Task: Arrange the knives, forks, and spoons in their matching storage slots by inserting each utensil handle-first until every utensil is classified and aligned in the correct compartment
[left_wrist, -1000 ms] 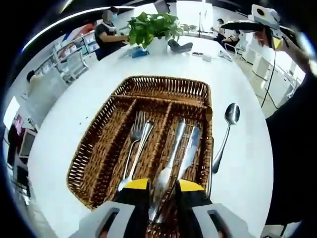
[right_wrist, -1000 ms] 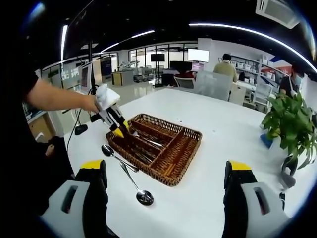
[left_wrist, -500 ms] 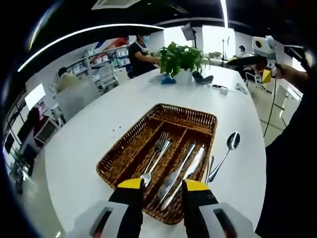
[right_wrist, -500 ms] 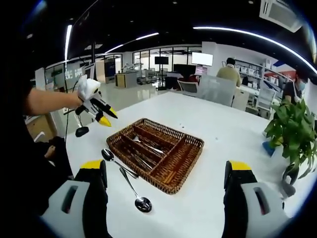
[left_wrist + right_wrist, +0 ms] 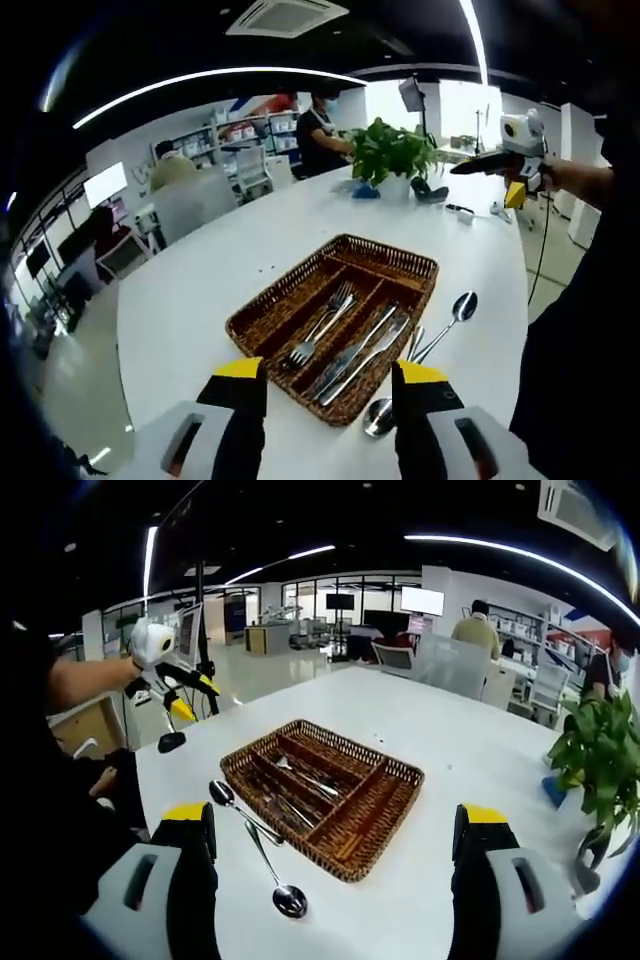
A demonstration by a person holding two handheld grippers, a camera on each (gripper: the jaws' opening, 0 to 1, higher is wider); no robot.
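The left gripper [image 5: 328, 385] is seen well clear of the wicker tray [image 5: 283, 302] now, jaws apart and empty, where 1 second ago it was pressed low over the knife compartment. From the right gripper view the same gripper [image 5: 186, 692] is found lifted off to the far side of the tray, raised above the table [image 5: 440, 750]. So a placement is judged finished.

Inside the tray, 2 forks [image 5: 320, 327] are laid side by side in 1 slot, and 2 knives [image 5: 366, 350] in the slot next to it, all lengthwise. The third long slot is left unfilled, as is the short cross compartment at the far end.

2 spoons [image 5: 432, 343] are left out on the table, just beside the tray's long edge; in the right gripper view they are seen as 2 spoons [image 5: 262, 848] lying end to end, bowls pointing opposite ways.

The right gripper [image 5: 335, 855] is held wide open with nothing between its jaws, hovering short of the tray.

Forks and knives are judged sorted; the spoons are what remains, and the empty slot is presumably theirs.
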